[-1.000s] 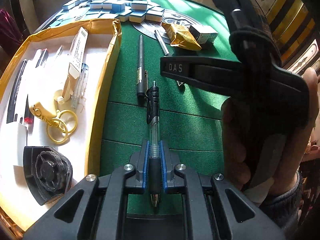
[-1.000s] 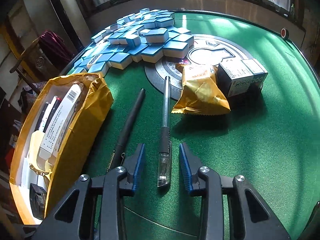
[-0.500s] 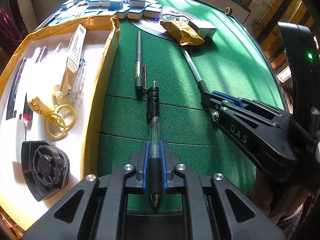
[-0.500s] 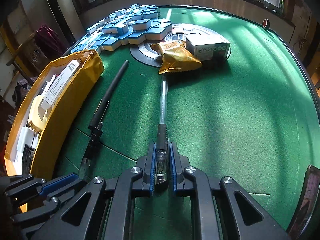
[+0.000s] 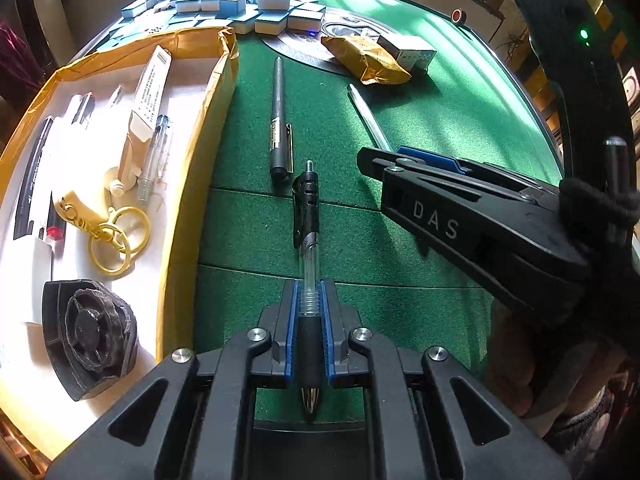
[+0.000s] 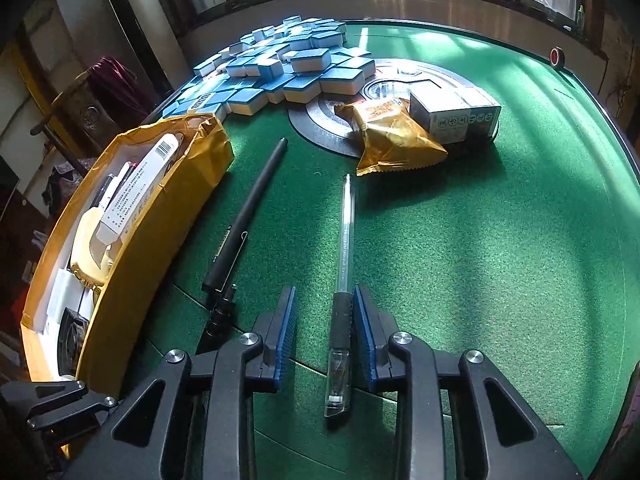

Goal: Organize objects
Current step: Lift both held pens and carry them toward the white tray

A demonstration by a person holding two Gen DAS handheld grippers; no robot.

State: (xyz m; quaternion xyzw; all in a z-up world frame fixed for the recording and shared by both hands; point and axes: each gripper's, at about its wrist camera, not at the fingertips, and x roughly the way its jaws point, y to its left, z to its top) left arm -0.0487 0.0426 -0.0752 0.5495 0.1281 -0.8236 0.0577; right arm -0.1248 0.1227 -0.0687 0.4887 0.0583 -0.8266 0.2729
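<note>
Two pens between blue fingers over the green counter. Left gripper clamped tight on retractable pen beside yellow tray. Right gripper opening, clear pen lying between, touching one pad only.

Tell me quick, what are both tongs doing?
Left tongs: closed on the clicky pen.
Right tongs: opening, clear pen lying between them.

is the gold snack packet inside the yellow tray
No, the gold snack packet lies on the green table, beside a small box, apart from the yellow tray.
</note>
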